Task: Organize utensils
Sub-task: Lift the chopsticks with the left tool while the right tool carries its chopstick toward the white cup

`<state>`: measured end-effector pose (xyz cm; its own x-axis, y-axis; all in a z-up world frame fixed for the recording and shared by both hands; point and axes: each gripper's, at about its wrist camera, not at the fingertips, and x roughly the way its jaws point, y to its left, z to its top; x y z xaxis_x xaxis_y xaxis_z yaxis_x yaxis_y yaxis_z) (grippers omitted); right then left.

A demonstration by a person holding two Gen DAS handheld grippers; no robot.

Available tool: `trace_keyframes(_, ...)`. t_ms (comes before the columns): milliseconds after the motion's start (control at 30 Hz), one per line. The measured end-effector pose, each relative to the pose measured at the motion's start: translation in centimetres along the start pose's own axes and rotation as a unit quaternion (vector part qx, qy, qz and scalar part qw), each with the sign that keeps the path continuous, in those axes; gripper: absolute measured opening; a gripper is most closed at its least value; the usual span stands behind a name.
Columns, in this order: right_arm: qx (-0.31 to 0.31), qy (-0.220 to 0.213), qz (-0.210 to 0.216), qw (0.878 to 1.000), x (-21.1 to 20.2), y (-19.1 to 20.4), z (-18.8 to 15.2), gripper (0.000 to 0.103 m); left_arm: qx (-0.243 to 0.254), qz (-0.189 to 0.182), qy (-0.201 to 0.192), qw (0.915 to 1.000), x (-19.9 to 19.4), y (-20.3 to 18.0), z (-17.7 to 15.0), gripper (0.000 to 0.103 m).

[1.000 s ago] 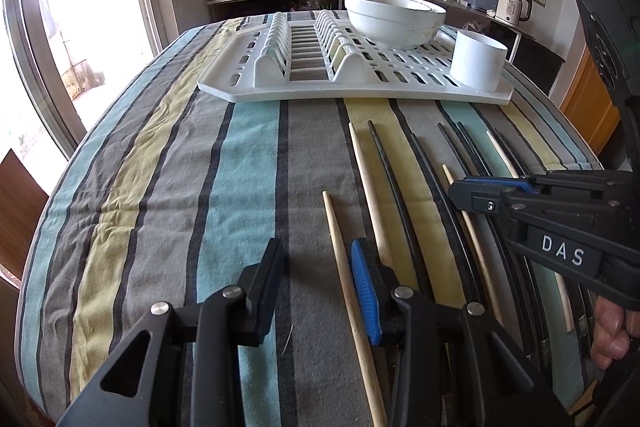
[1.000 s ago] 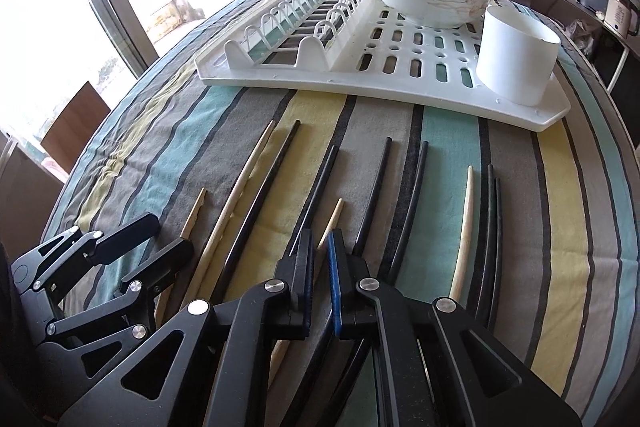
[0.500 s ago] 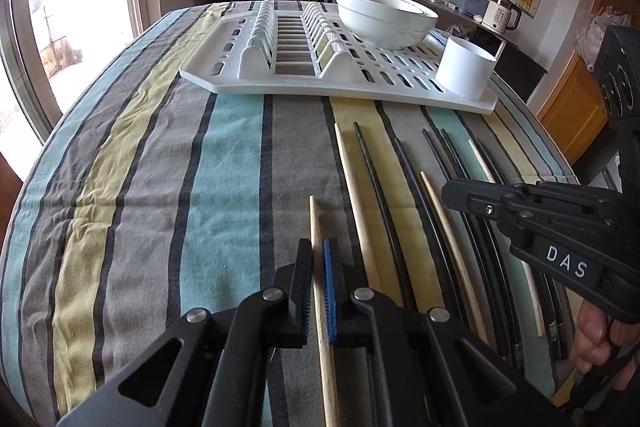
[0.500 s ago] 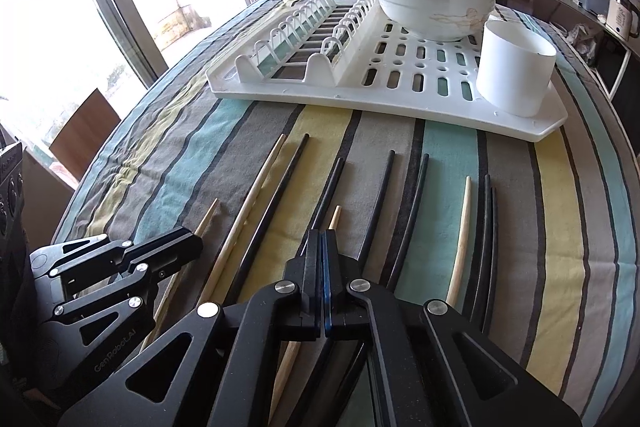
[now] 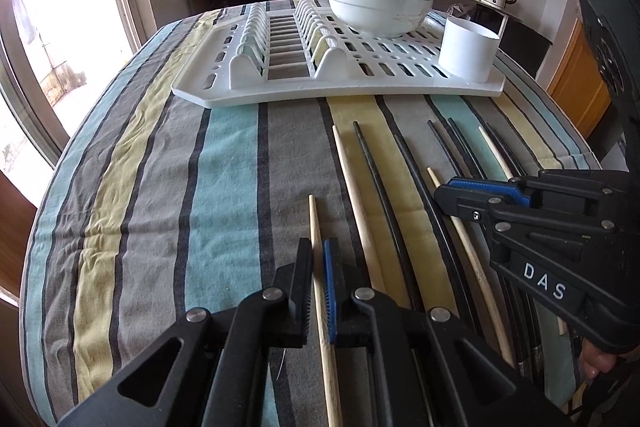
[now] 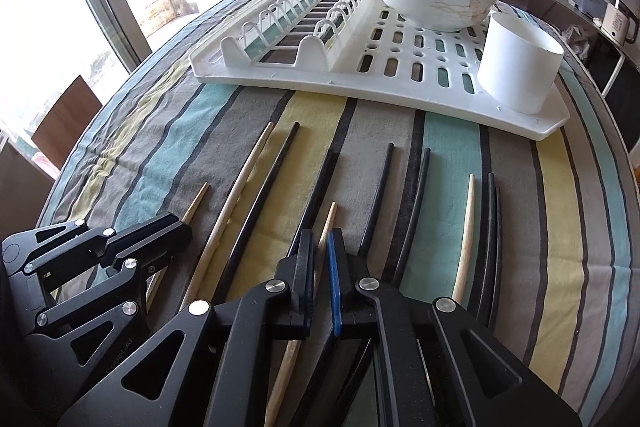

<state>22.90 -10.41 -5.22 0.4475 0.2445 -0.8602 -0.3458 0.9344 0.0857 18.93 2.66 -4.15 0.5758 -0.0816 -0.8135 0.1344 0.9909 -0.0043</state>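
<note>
Chopsticks lie side by side on the striped tablecloth, pale wooden ones mixed with black ones, their tips towards the white dish rack at the far side of the table. Leftmost of the row is a short wooden chopstick; the left gripper has its jaws clamped on it, the stick running straight between the black pad and the blue pad. Next to the right come a long wooden chopstick and a black chopstick, both flat on the cloth. Further right, the right gripper is closed on another wooden chopstick, whose tip shows just past the fingertips. On the rack a white bowl sits near the middle, with a white cup at the right-hand corner.
</note>
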Motion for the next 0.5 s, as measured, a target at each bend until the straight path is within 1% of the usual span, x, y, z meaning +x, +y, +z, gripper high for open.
trace_keyframes(133, 0.008, -0.002, 0.014, 1.0, -0.1, -0.4, 0.0, 0.005, 0.0, -0.007, 0.0, 1.0, 0.1, 0.2, 0.2, 0.006)
trace_keyframes(267, 0.017, -0.019, 0.03, 0.999, -1.3, -1.0, 0.0, 0.005, -0.013, -0.025, -0.002, 0.9996, 0.0, 0.8, 0.4, 0.006)
trace_keyframes(500, 0.023, -0.06, 0.052, 0.997, -4.8, -1.6, 0.5, 0.005, -0.017, -0.036, -0.037, 0.9985, -2.7, 0.9, 1.3, 0.006)
